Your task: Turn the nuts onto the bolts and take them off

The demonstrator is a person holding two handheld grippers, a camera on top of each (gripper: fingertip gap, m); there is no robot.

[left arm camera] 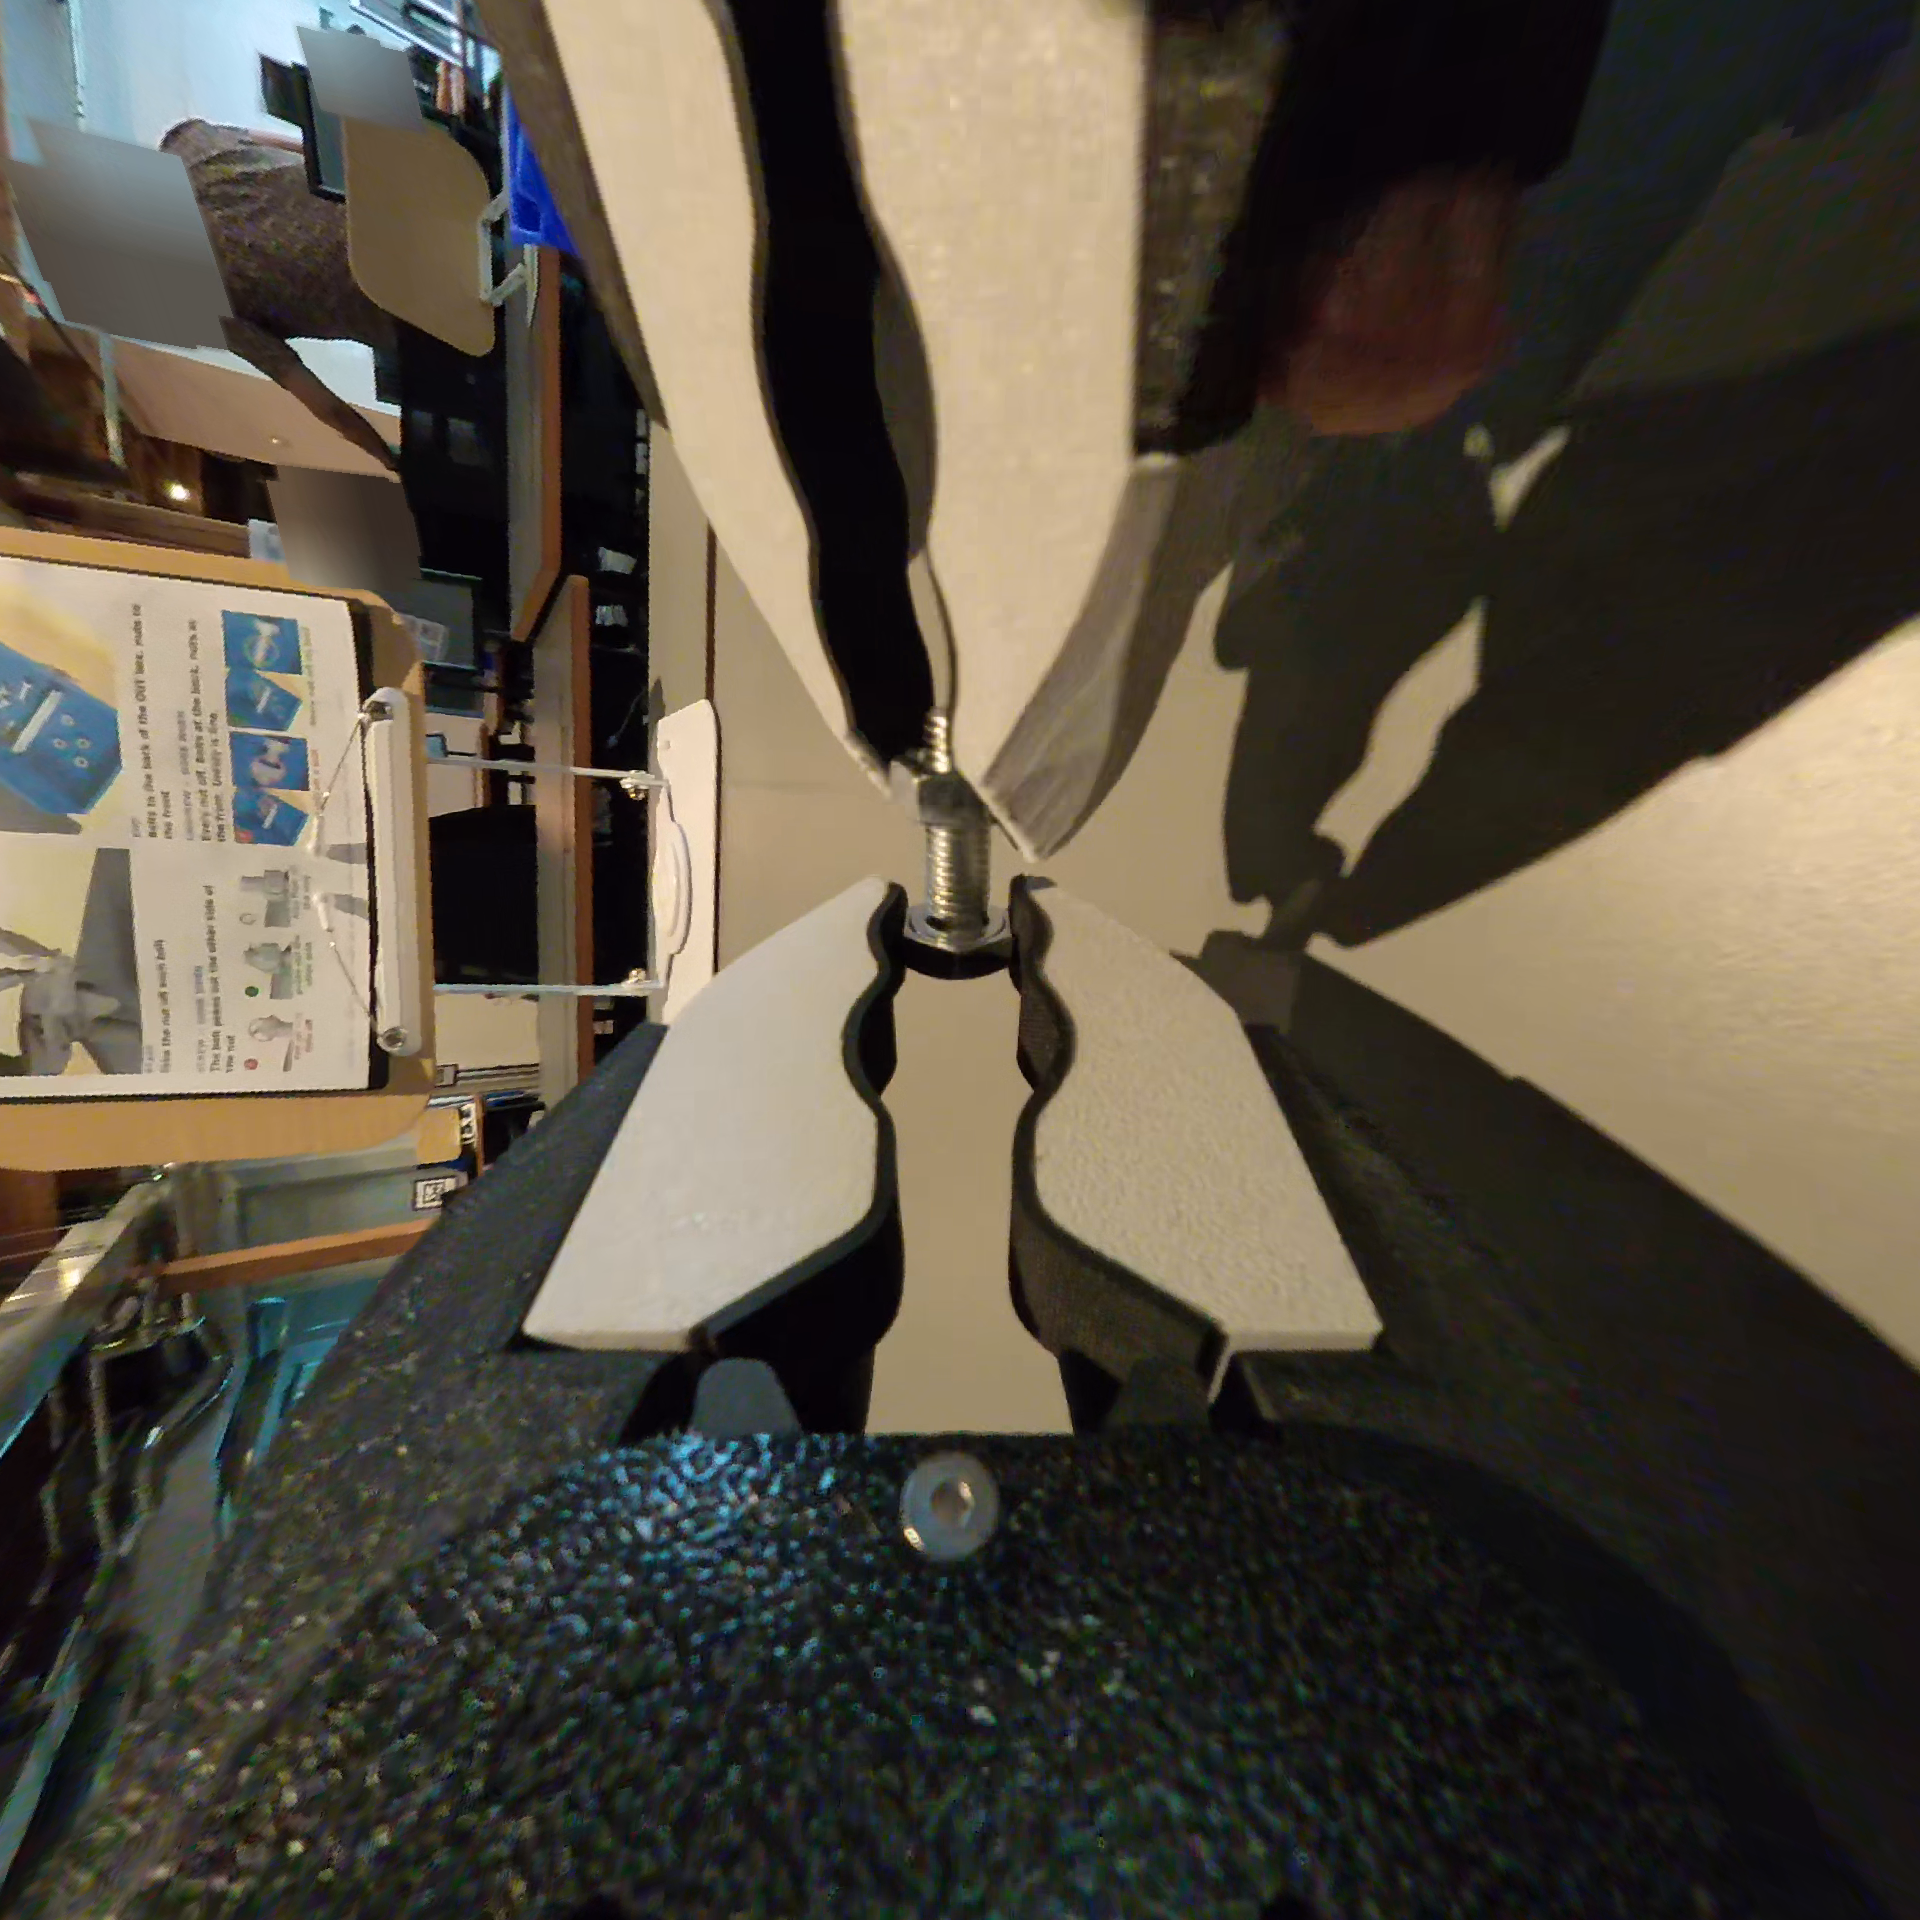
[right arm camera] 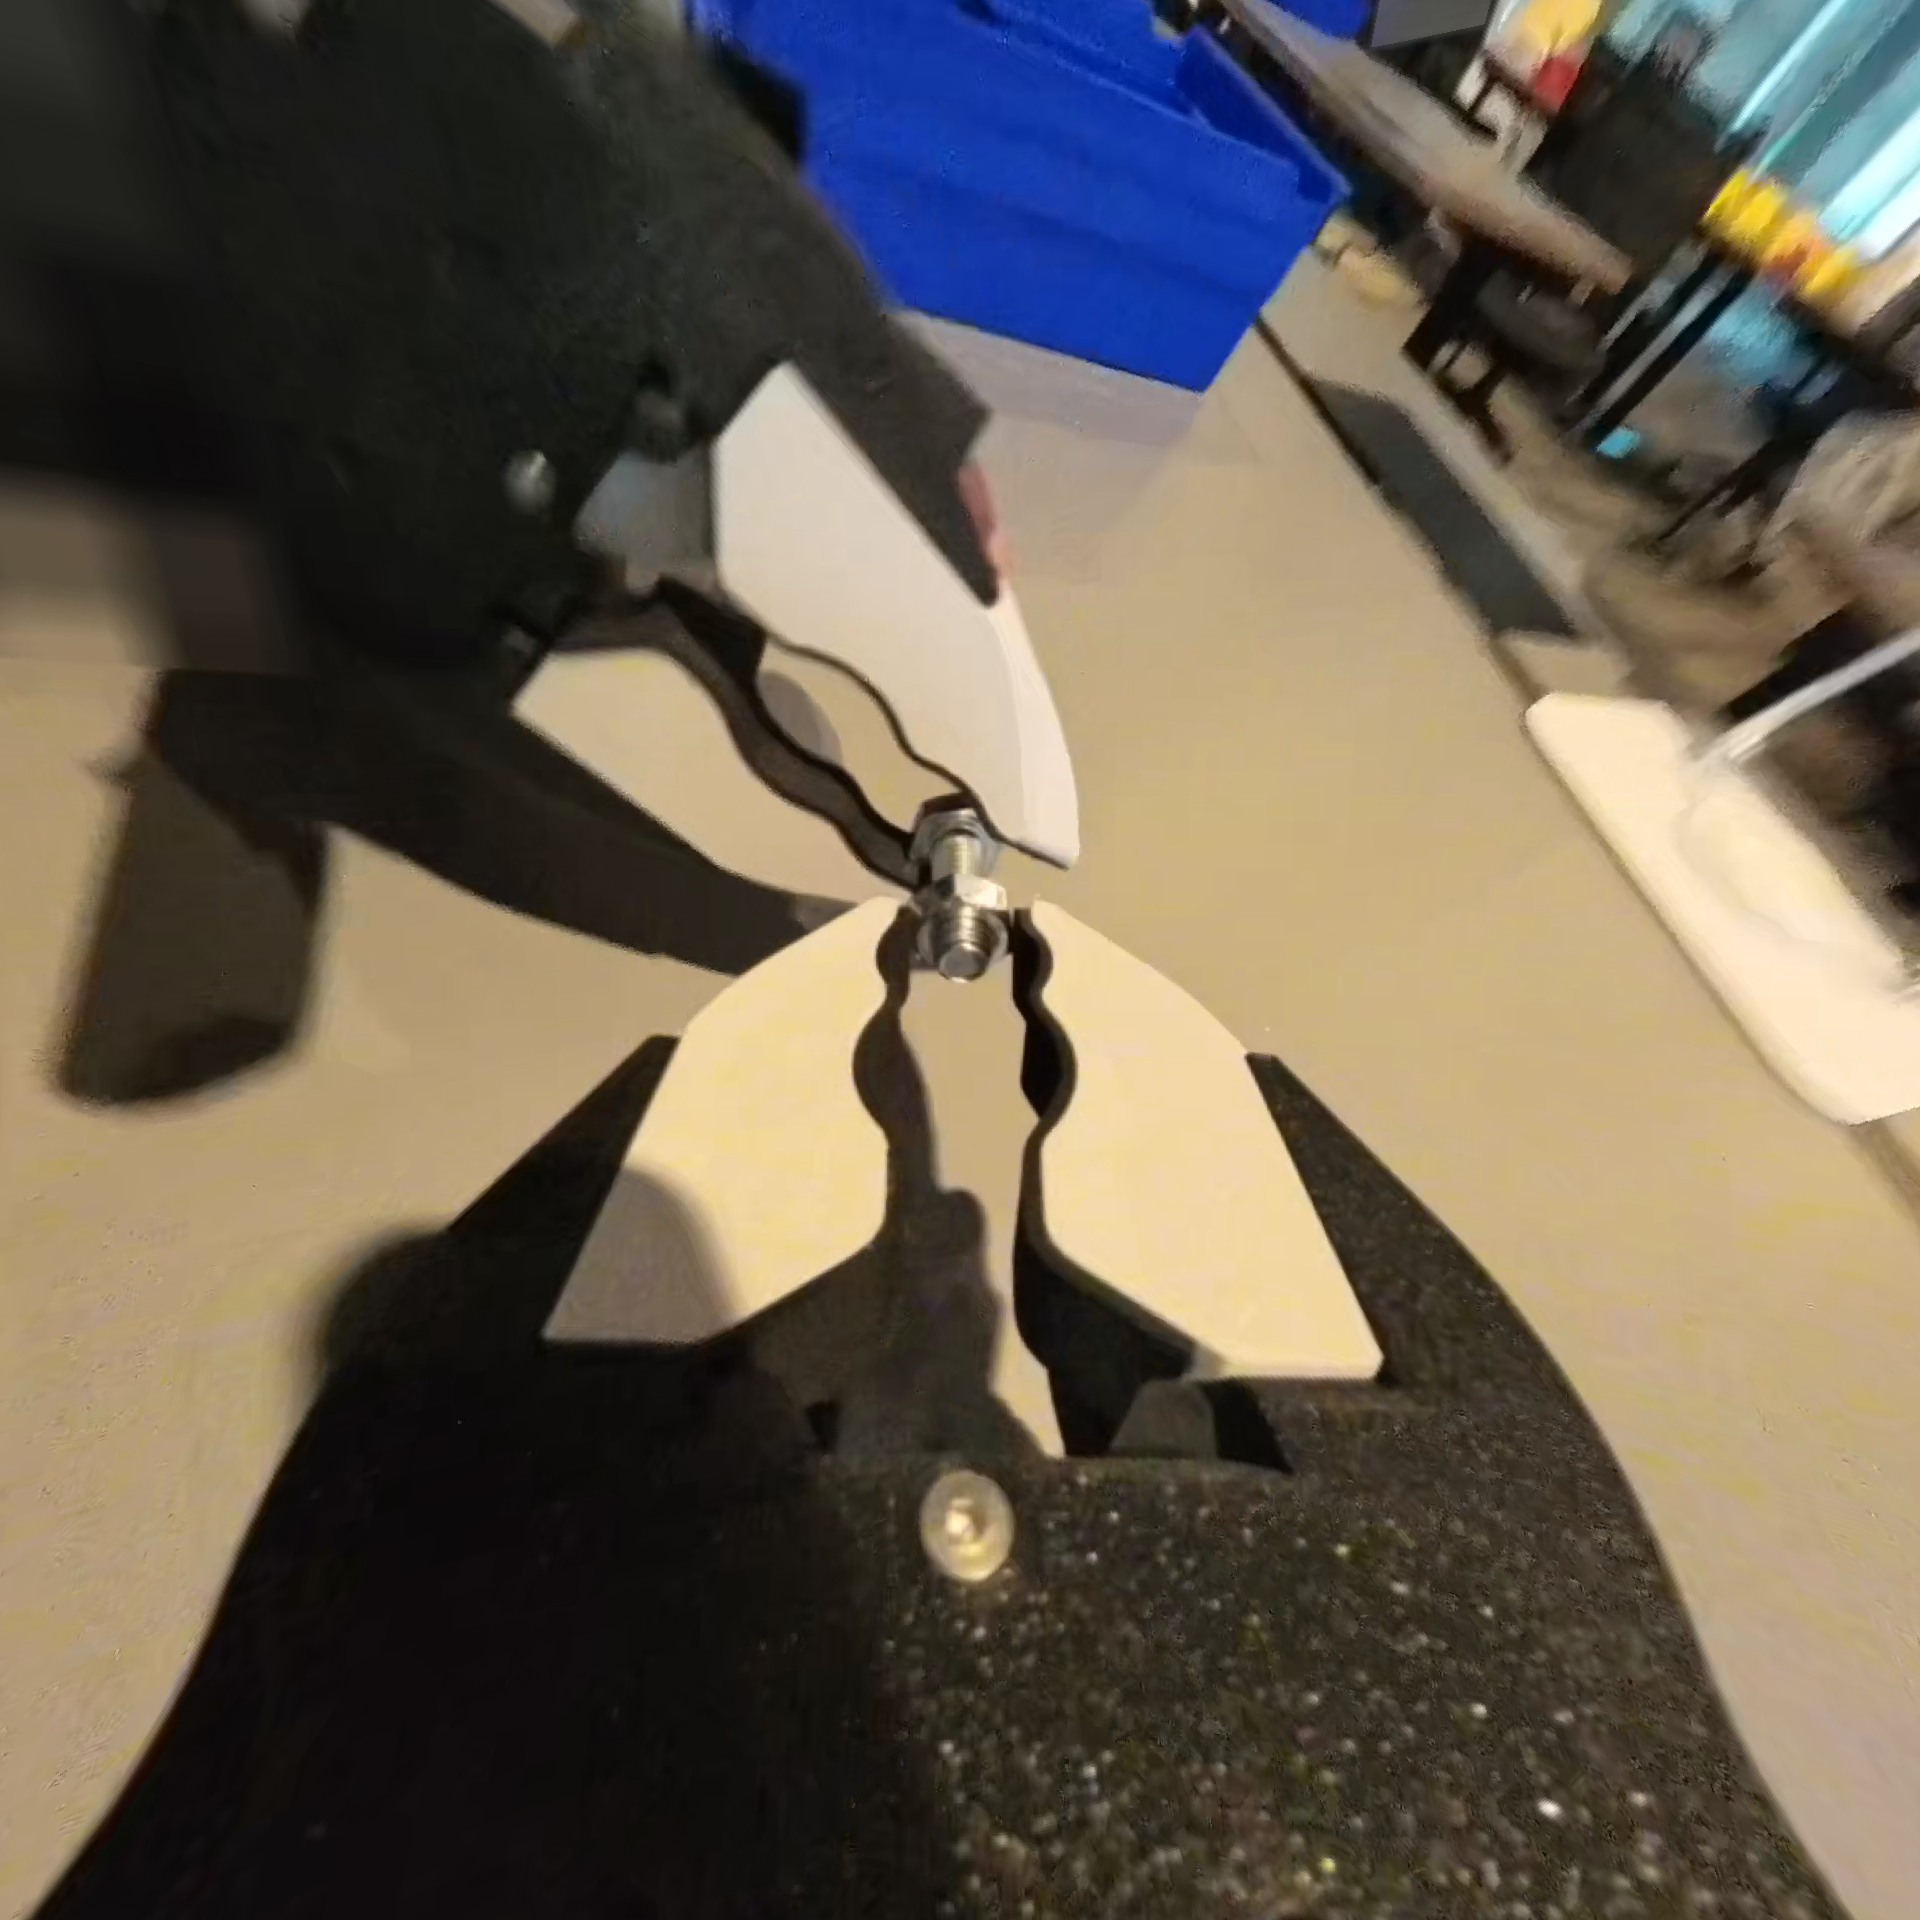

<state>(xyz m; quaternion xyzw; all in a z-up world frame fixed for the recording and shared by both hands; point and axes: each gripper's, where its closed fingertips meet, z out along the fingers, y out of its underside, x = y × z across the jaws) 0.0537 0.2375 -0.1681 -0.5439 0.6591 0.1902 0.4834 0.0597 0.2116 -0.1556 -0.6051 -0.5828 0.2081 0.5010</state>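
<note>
left wrist view: the left gripper (left arm camera: 951, 925) has its jaws clamped on the bolt head, the bolt (left arm camera: 943, 883) pointing away into the right gripper (left arm camera: 935, 774), all held above the counter (left arm camera: 1558, 987).

right wrist view: the right gripper (right arm camera: 954, 935) jaws are clamped on the nut (right arm camera: 964, 891), partway along the thread. judged step: turning the nut. next calls for a twist about the bolt's axis, the bolt kept steady.

Bolt (left arm camera: 943, 852) between two facing grippers, above the table (right arm camera: 1299, 935); bin (right arm camera: 1039, 177) behind.
</note>
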